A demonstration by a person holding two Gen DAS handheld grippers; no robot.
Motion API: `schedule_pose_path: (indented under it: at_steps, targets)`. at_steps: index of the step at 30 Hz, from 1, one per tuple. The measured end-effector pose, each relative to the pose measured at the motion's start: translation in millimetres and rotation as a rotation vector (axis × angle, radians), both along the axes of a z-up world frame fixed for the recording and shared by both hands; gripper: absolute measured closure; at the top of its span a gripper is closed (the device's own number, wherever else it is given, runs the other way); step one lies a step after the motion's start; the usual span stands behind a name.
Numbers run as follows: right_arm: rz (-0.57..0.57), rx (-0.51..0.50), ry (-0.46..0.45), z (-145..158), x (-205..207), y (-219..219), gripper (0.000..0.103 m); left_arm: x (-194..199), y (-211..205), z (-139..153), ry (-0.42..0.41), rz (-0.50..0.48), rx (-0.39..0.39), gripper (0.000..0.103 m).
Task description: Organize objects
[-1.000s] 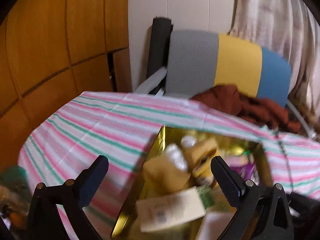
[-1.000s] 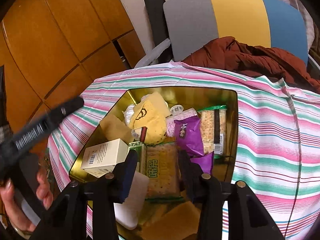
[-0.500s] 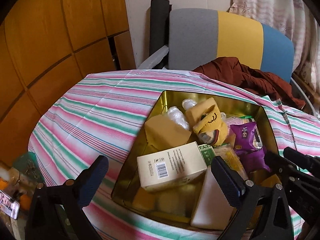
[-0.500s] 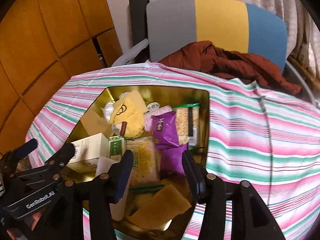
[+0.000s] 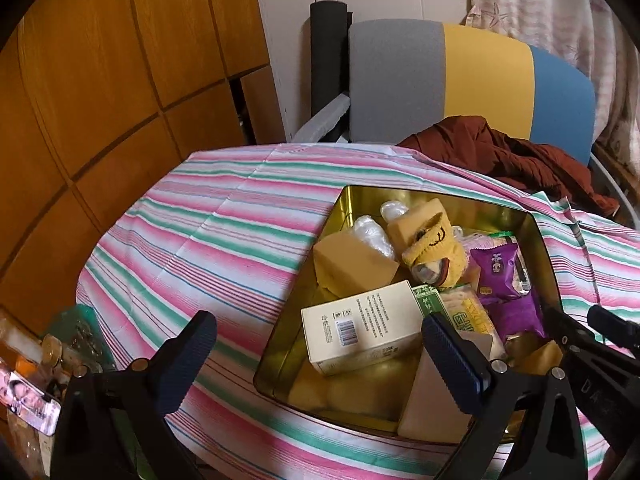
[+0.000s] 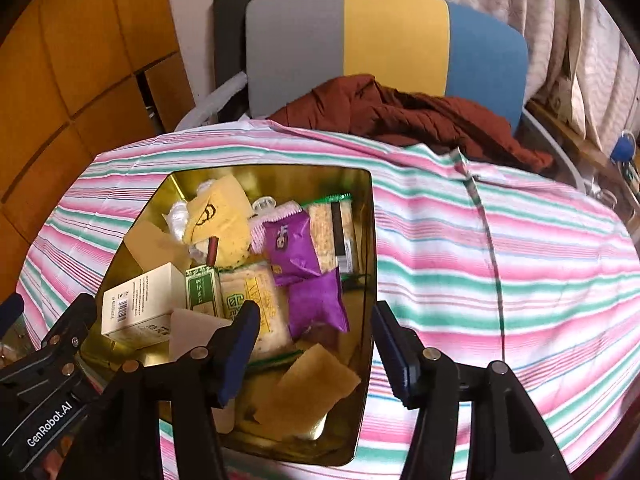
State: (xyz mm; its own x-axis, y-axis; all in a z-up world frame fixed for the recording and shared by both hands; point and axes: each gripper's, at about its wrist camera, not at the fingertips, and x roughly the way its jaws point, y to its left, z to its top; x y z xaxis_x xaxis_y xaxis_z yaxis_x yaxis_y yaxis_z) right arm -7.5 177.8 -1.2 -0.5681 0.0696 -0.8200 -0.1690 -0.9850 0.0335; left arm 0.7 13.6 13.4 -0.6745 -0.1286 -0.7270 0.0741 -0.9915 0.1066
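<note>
A gold tin (image 5: 536, 236) (image 6: 370, 216) sits on the striped tablecloth, full of items: a cream box with a barcode (image 5: 360, 326) (image 6: 136, 310), a yellow smiley pouch (image 5: 428, 240) (image 6: 220, 216), purple snack packets (image 5: 500, 268) (image 6: 292, 248), cracker packs (image 6: 256, 300) and tan sponges (image 6: 312, 392). My left gripper (image 5: 320, 354) is open and empty above the tin's near left edge. My right gripper (image 6: 316, 332) is open and empty above the tin's near right part; its body shows in the left wrist view (image 5: 592, 352).
A grey, yellow and blue chair (image 5: 460, 80) (image 6: 380, 44) stands behind the table with a brown garment (image 6: 400, 116) on its seat. Wooden panels (image 5: 100, 100) are at the left. Clutter (image 5: 36, 380) lies below the table's left edge. Curtains (image 6: 560, 40) hang at the right.
Both grippers have drawn back and up from the tin, so more of the table shows. The right gripper's jaws have opened wider. The items in the tin have not moved.
</note>
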Motion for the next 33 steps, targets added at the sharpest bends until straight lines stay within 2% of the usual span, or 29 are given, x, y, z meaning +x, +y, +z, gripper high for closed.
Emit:
schedule_pose_path:
  at_steps: [9,33]
  targets:
    - [0.001,0.024,0.009,3,5,-4,0.045,-4,-4,0,-0.034,-0.004,0.065,0.000]
    - [0.021,0.027,0.026,7,6,-5,0.045,-8,1,-13,-0.085,-0.009,0.053,0.000]
